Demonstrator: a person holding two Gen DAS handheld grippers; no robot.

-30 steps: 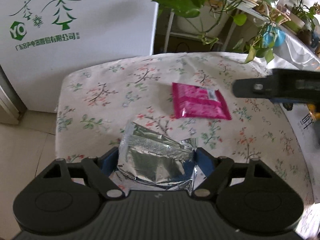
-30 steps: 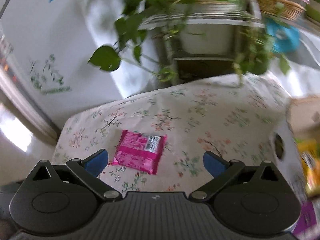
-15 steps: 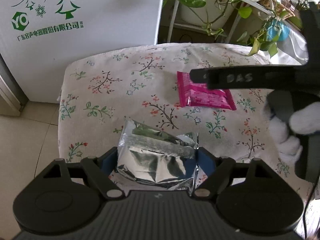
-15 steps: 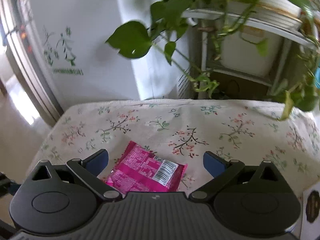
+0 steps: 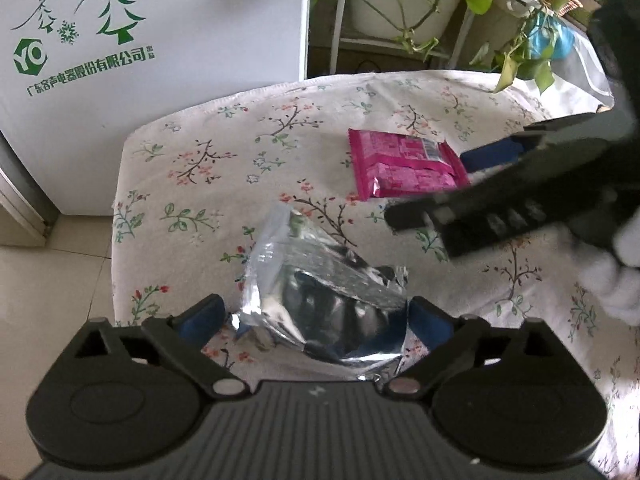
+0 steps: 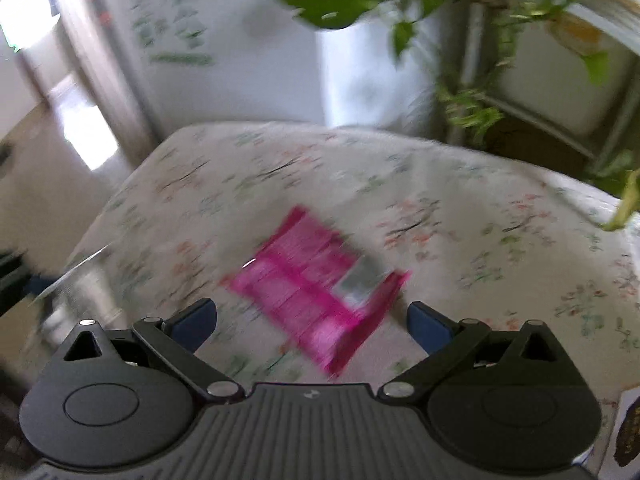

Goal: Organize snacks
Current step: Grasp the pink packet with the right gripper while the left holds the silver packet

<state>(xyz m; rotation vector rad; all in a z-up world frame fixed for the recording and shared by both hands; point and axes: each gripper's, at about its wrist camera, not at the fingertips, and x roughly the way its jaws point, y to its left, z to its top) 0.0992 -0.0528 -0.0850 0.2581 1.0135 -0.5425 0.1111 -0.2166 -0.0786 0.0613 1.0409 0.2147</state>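
Observation:
A crumpled silver foil snack bag [image 5: 320, 288] stands between the blue pads of my left gripper [image 5: 316, 320], which is shut on it above the floral tablecloth [image 5: 224, 168]. A pink snack packet [image 5: 404, 164] lies flat on the cloth further back right. My right gripper [image 6: 312, 320] is open and empty, hovering just above and in front of the pink packet [image 6: 316, 284]; the right wrist view is motion-blurred. The right gripper also shows in the left wrist view [image 5: 460, 184], with one blue pad beside the packet's right edge.
A white appliance with green tree print [image 5: 140, 48] stands behind the table at left. Potted trailing plants on a metal rack [image 5: 420, 12] stand behind at right. The table's left edge drops to a tiled floor [image 5: 48, 288].
My right gripper has swung down and left toward the pink packet, still open. My left gripper stays shut on the silver bag, which sits slightly more tilted.

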